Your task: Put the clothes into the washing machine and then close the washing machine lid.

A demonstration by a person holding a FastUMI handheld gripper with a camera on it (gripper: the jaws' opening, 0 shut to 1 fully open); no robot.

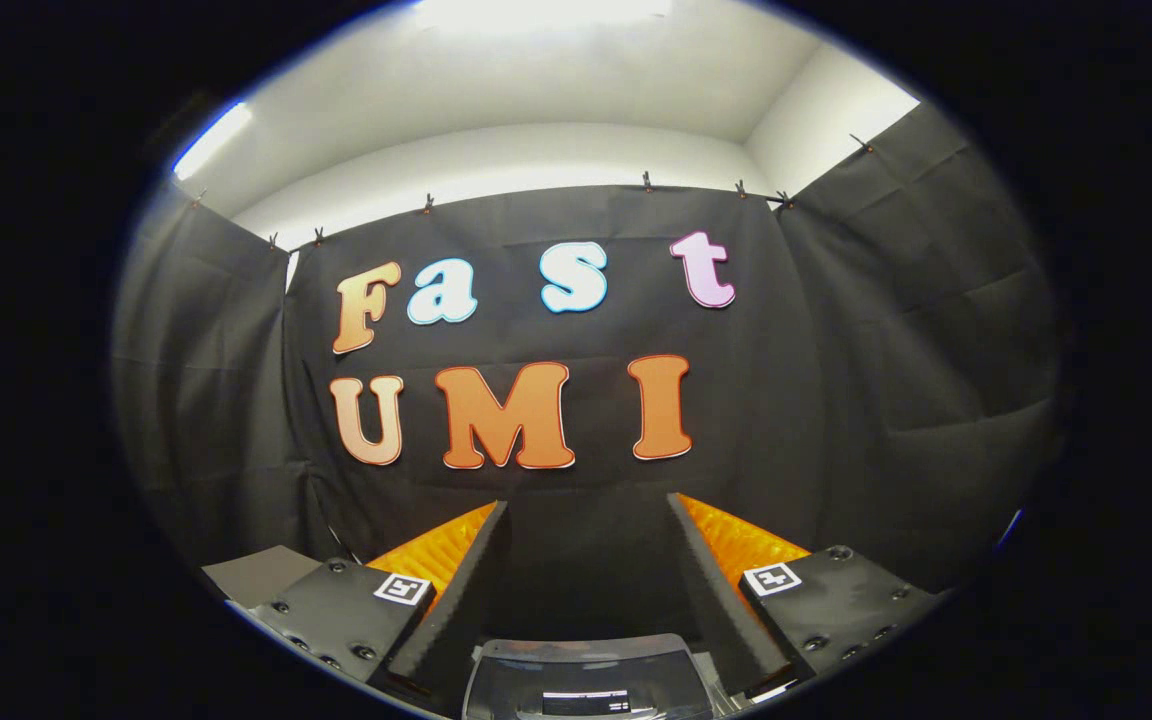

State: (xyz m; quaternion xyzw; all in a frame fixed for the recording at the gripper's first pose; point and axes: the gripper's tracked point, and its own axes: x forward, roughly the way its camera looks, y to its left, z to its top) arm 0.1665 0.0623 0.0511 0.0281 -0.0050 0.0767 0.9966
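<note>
While its two fingers (pixel 456 580) stand wide apart on nothing, the claw (pixel 586 510) faces the black cloth wall (pixel 886 350). One washing machine (pixel 586 680) lies at 6 o'clock between them; its label is unreadable.

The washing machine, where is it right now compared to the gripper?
In the gripper view, what looks like the washing machine sits low between and just under the open gripper, whose fingers point at the black cloth wall beyond.
</note>
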